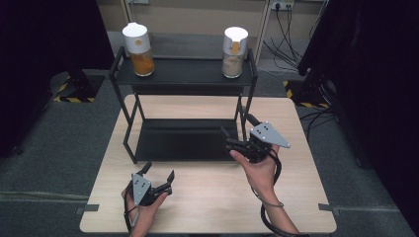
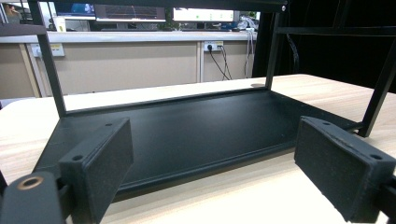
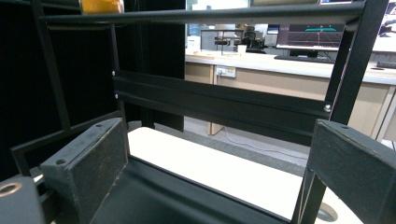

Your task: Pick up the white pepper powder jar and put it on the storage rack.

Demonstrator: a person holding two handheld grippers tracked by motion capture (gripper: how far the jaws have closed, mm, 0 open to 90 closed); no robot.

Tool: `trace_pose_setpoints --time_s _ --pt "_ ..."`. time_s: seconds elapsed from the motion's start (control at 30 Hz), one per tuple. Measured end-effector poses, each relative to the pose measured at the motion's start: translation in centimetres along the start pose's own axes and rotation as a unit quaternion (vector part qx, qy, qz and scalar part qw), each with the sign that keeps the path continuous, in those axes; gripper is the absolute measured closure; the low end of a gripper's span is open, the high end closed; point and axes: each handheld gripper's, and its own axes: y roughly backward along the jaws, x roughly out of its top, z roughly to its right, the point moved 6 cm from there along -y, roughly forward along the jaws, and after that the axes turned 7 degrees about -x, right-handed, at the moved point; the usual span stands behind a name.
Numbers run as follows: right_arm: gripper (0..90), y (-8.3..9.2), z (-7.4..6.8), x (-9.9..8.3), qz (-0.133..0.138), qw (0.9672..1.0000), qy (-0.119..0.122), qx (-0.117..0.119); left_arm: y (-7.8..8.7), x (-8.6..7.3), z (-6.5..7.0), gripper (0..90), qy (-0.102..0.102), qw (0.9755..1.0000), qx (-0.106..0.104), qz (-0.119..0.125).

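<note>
Black two-tier rack [image 1: 188, 140]: stands mid-table on light wood table [image 1: 207, 197]; two white-lidded jars [image 1: 138, 49] on its top shelf. Grey floor, dark curtains at both sides. Right gripper [image 1: 236, 140]: jaws wide apart, empty, at the rack's front right post. Left gripper [image 1: 158, 174]: jaws spread, empty, just before the lower shelf.

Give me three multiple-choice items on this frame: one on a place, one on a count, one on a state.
1. Where do the two jars stand?
A. on the rack's top shelf
B. on the rack's bottom shelf
C. on the table

2. How many jars are there?
A. one
B. two
C. three

3. How are the left gripper's jaws?
A. shut on a jar
B. shut on nothing
C. open

Key: 1 A, the orange-filled jar and the beige-filled jar sit on the rack's top shelf. 2 B, just those two stand there. 3 C, the left gripper shows a wide gap between its jaws, with nothing in it.
</note>
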Motion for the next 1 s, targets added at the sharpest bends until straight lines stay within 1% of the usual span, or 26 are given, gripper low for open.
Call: trace_pose_setpoints --time_s 0.47,1.0 --pt "4.8 0.7 -0.2 -2.5 -0.021 0.9998 -0.001 0.003 0.0 0.0 0.0 11.4 0.0 1.0 0.0 0.0" --pt "4.8 1.5 -0.2 -4.0 -0.033 0.9994 0.0 0.005 0.0 0.0 0.0 11.5 -0.001 1.0 0.001 0.001"
